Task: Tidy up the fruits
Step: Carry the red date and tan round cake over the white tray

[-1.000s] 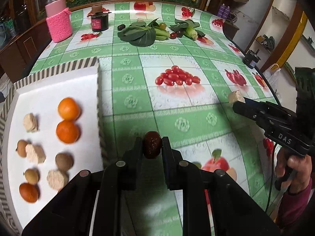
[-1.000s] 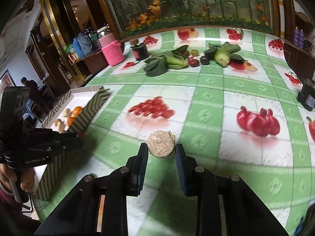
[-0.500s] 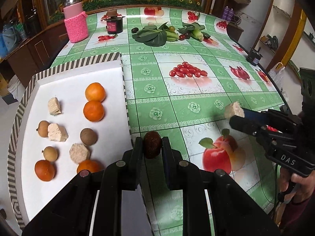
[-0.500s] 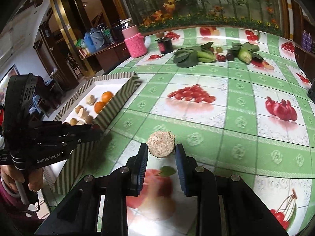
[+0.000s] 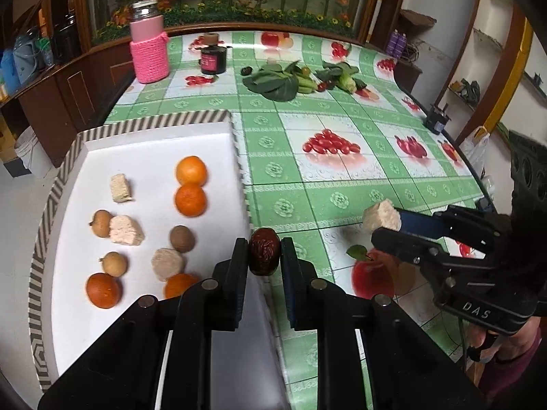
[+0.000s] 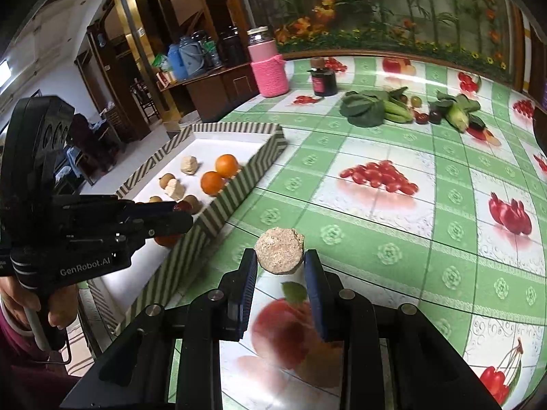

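My left gripper (image 5: 263,254) is shut on a dark red date (image 5: 263,251), held above the right rim of the striped white tray (image 5: 147,126). In the tray lie oranges (image 5: 190,200), brown longans (image 5: 182,238) and beige cake chunks (image 5: 125,230). My right gripper (image 6: 280,266) is shut on a round beige cake piece (image 6: 279,250), held above the green fruit-print tablecloth to the right of the tray (image 6: 232,201). The right gripper also shows in the left wrist view (image 5: 383,220), and the left gripper in the right wrist view (image 6: 181,213).
At the table's far side stand a pink knit-covered jar (image 5: 148,42) and a dark jar (image 5: 213,58), with leafy greens and small vegetables (image 5: 273,82) beside them. A small black device (image 5: 436,118) sits near the right edge. A wooden cabinet stands beyond the left edge.
Both grippers have moved left toward the tray with their loads. The date now hangs over the tray's right rim, and the cake piece is closer to the tray.
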Tool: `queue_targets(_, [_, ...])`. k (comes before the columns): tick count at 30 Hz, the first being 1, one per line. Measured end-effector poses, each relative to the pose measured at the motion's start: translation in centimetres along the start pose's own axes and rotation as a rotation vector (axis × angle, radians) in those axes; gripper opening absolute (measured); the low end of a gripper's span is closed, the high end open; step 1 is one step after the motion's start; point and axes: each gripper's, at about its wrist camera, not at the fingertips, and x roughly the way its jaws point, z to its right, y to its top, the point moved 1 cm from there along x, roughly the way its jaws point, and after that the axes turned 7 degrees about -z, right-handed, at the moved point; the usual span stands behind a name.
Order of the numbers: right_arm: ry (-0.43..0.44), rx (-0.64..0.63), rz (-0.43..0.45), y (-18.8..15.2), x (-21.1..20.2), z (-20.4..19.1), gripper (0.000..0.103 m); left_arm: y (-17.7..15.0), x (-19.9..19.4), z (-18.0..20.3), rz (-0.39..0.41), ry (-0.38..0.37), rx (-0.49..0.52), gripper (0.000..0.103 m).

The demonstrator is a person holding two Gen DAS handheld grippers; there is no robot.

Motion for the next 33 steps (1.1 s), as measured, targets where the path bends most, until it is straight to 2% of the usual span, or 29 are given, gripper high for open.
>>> queue_targets(3, [0.014, -0.025, -0.001, 0.6, 0.4, -1.1, 0.029, 0.0, -0.6, -1.5, 0.007, 0.007, -0.025, 0.016])
queue_targets(14, [0.079, -0.156, -0.024, 3.1, 3.0, -6.5, 0.030, -0.9, -1.0, -9.2, 0.002, 0.125, -0.166, 0.016])
queue_targets(19, [0.066, -0.126, -0.036, 3.2, 3.8, -5.3, 0.030, -1.6, -0.6, -11.3, -0.003, 0.141, -0.207, 0.016])
queue_targets(21, [0.062, -0.121, -0.066, 2.7, 3.9, -4.4, 0.034, -1.6, -0.3, -11.9, -0.006, 0.136, -0.220, 0.016])
queue_targets(23, [0.065, -0.136, -0.095, 1.8, 3.6, -3.9, 0.055, -1.6, -0.2, -12.1, -0.005, 0.136, -0.224, 0.016])
queue_targets(25, [0.069, -0.144, -0.112, 0.9, 3.4, -3.8, 0.065, -1.6, 0.0, -12.3, -0.005, 0.131, -0.230, 0.016])
queue_targets(30, [0.066, -0.163, -0.152, -0.1, 4.9, -4.4, 0.066, -1.5, 0.3, -12.4, -0.011, 0.132, -0.238, 0.016])
queue_targets(33, [0.014, -0.205, -0.180, -0.6, 6.6, -5.1, 0.061, -1.6, 0.2, -12.6, -0.011, 0.139, -0.239, 0.016])
